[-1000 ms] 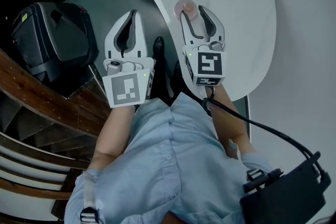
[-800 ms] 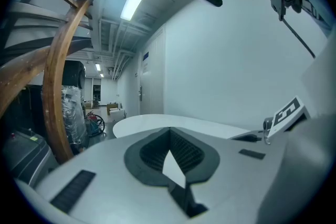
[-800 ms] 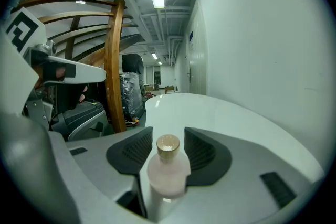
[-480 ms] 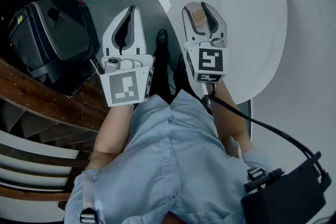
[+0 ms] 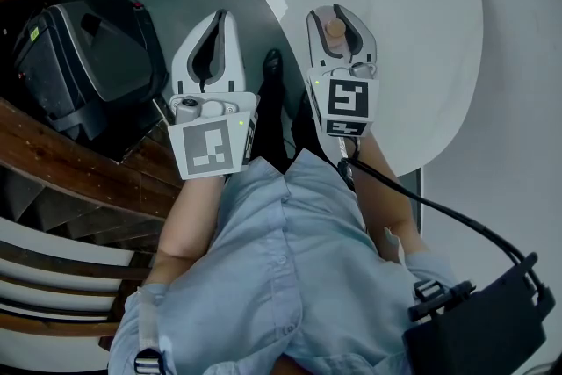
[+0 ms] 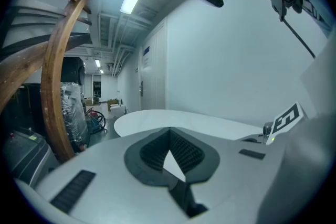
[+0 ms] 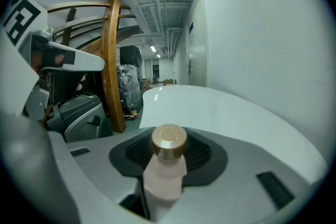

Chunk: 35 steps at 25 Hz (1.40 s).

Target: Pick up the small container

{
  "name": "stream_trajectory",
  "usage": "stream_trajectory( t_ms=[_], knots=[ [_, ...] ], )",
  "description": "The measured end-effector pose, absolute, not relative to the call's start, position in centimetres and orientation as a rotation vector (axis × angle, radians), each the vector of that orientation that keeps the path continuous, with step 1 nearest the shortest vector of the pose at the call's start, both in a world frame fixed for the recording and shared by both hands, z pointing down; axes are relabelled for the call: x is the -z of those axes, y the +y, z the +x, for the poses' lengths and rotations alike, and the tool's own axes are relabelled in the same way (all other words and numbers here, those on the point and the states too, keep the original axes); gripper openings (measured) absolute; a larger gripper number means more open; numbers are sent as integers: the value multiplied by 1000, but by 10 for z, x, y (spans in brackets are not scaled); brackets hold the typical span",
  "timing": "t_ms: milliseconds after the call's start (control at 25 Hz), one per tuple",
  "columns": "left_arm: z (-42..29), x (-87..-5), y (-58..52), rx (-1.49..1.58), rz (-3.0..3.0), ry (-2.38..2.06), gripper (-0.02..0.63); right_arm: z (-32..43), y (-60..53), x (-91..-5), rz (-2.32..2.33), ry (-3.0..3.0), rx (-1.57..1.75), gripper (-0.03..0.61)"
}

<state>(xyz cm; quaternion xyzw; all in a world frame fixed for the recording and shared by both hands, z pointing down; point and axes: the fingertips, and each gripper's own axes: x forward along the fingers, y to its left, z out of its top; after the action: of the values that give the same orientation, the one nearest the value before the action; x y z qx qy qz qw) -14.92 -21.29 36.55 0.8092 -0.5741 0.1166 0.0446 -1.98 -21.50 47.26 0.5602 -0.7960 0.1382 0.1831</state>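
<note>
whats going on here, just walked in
A person at a white table holds a gripper in each hand. The right gripper is closing its jaws around the small container, a pink bottle with a gold cap standing on the table. The left gripper is shut and empty, beside the table's edge.

Your small container (image 7: 166, 170) is a little bottle with a pale, matte pink body and a round, flat-topped cap in a brushed gold-bronze tone, the cap a bit wider than the neck below it. It stands upright, cap uppermost, on the glossy white table (image 5: 421, 22), close to that table's curved near edge. From your head view only its cap and a rim of pink show. It sits between the two jaws of your right gripper (image 5: 339, 13), roughly centred between the dark ribbed pads, and those jaws are closing around it.
</note>
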Motion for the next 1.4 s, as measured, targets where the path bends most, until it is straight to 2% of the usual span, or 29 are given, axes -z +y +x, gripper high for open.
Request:
stream_trajectory(
  t_ms=[600,1040,1400],
  knots=[
    [-148,-362,-214,-358,2485,-1749,-1,-24,-215,-467,1599,-2250,-333,101],
    [-140,-357,-215,-346,2509,-1755,0,-14,-216,-457,1637,-2286,-367,98],
    [-103,-334,-218,-235,2548,-1756,-1,8,-220,-412,1661,-2348,-334,98]
  ],
)
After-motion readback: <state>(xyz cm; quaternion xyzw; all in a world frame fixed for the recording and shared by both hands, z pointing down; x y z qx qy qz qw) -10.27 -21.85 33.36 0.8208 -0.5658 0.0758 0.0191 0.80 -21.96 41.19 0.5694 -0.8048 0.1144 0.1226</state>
